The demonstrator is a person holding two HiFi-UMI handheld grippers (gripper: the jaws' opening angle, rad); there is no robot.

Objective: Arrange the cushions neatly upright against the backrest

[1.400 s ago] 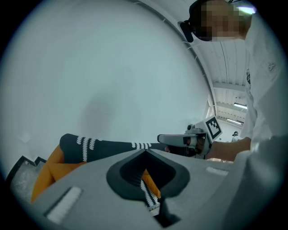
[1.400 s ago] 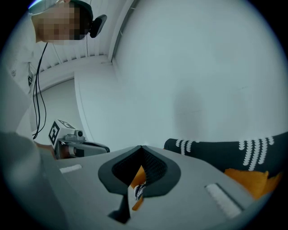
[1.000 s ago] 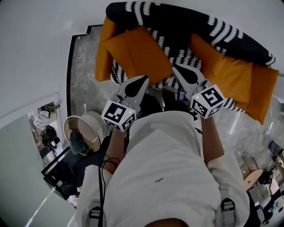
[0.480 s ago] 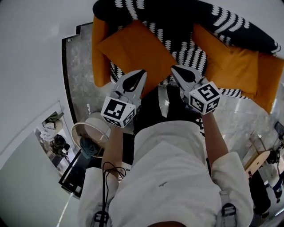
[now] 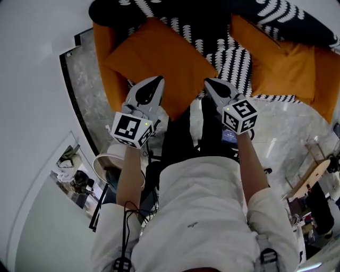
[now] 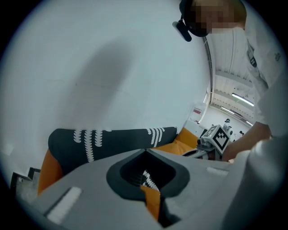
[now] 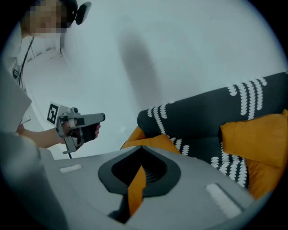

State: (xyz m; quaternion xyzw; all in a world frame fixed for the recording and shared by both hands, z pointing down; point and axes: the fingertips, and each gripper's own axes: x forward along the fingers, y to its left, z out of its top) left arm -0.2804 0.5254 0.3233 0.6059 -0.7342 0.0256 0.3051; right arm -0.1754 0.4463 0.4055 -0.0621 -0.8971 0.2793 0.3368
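The left tongs and the right tongs are both closed, the jaws together with only a thin slit between them, and neither has hold of anything. They hang side by side over the front edge of the sofa, the left one just before the near corner of the left cushion, the right one before the bare middle of the seat; no contact with a cushion is visible. The left cushion lies at the sofa's left end, turned so that one corner points to the front edge, and it looks more flat on the seat than standing. The right cushion is at the sofa's right end, close under the backrest; in the right gripper view it seems to stand, but whether it leans straight cannot be told. By this, the task looks to be at its beginning: at least the left cushion is not yet upright against the backrest, and the right one probably needs straightening. The jaws must first open before either cushion can be taken.
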